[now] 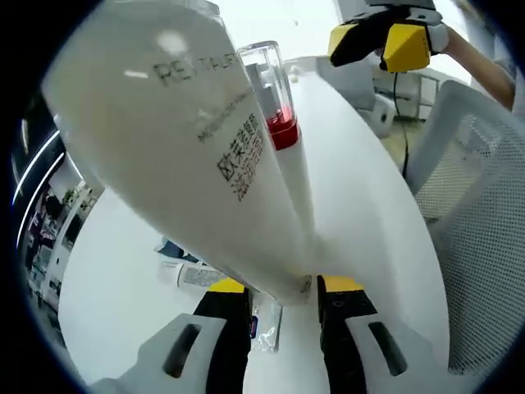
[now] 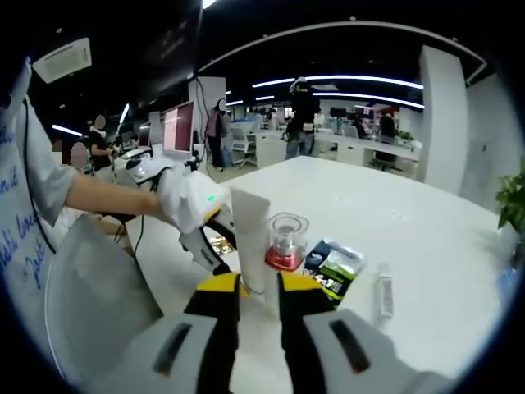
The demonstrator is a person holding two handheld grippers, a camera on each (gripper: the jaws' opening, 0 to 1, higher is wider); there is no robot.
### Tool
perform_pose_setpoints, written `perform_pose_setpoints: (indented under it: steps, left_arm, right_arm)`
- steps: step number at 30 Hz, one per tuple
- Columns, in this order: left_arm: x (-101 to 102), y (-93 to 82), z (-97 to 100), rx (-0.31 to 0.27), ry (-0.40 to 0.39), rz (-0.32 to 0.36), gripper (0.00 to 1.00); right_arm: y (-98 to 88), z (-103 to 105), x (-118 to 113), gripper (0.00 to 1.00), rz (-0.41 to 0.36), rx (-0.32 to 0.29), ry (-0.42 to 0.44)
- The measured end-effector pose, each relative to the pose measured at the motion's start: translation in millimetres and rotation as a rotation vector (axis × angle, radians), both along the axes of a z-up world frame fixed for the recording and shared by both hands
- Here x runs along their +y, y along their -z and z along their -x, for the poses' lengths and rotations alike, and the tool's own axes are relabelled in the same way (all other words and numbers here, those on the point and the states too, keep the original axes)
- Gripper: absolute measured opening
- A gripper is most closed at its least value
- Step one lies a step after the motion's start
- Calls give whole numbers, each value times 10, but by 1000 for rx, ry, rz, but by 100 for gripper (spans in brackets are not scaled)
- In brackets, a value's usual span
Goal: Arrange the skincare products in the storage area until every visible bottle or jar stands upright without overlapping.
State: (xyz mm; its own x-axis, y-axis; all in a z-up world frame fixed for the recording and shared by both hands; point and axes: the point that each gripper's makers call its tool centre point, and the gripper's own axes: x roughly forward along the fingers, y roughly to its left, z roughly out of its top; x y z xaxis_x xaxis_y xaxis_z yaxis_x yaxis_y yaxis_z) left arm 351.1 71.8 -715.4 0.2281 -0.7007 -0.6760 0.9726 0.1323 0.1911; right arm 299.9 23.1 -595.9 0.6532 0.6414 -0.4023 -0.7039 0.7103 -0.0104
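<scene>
Gripping a white tube (image 1: 193, 139) lettered "PENTA…", the left gripper (image 1: 283, 294).

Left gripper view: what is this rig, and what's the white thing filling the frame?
No robot: a person holds a two-jaw gripper in each hand, each with a fisheye camera looking along its jaws. In the left gripper view, the left gripper grips the lower end of a white tube, huge because it is close. The right gripper view, from the open right gripper, faces that tube. On the white table beside it are a red-collared bottle, standing, some packets and a small tube lying flat.
</scene>
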Motion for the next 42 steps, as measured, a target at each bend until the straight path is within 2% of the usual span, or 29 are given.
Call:
perform_pose_setpoints:
  steps: [10, 17, 20, 29, 36, 42]
  left_arm:
    - [149, -74, 37, 4, -56, 6, 31]
    - [311, -161, 69, 2, -117, 9, 34]
    - [402, -204, 62, 2, -168, 18, 35]
    - [623, -369, 76, 3, -259, 49, 43]
    - [801, -530, 103, -2, -345, 76, 51]
    - [956, -647, 138, 4, -407, 97, 57]
  right_arm:
    - [16, 13, 10, 20, 8, 7, -2]
    - [39, 12, 20, 25, 14, 12, 1]
    - [34, 22, 32, 26, 1, 20, 0]
    - [42, 13, -16, 32, -10, 33, 26]
    - [69, 25, -20, 42, 16, 39, 28]
    - [53, 22, -26, 47, 7, 45, 40]
